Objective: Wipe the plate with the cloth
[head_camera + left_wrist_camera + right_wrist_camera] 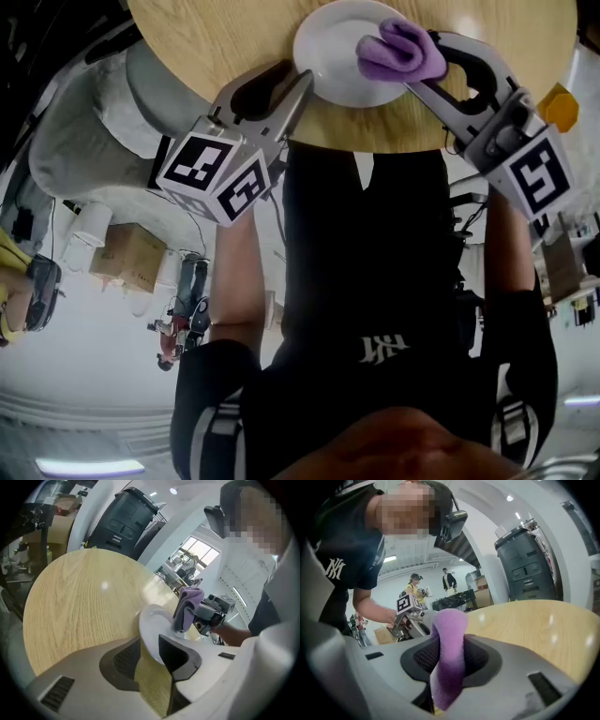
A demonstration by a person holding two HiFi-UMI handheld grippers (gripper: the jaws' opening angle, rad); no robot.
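Note:
A white plate (336,52) lies on the round wooden table (225,37), close to the edge nearest me. My left gripper (298,82) is open at the plate's near-left rim. In the left gripper view the plate's edge (149,625) sits in the gap between the jaws of the left gripper (149,642), and the pads do not press on it. My right gripper (424,64) is shut on a folded purple cloth (398,52), which rests over the plate's right side. The cloth (449,663) stands up between the pads of the right gripper (450,644) and hides the plate in that view.
The table's bare wood (79,602) stretches beyond the plate. A dark grey bin-like unit (124,522) stands behind the table. Cardboard boxes (131,253) sit on the floor to the left. Two people (415,585) stand far off in the room.

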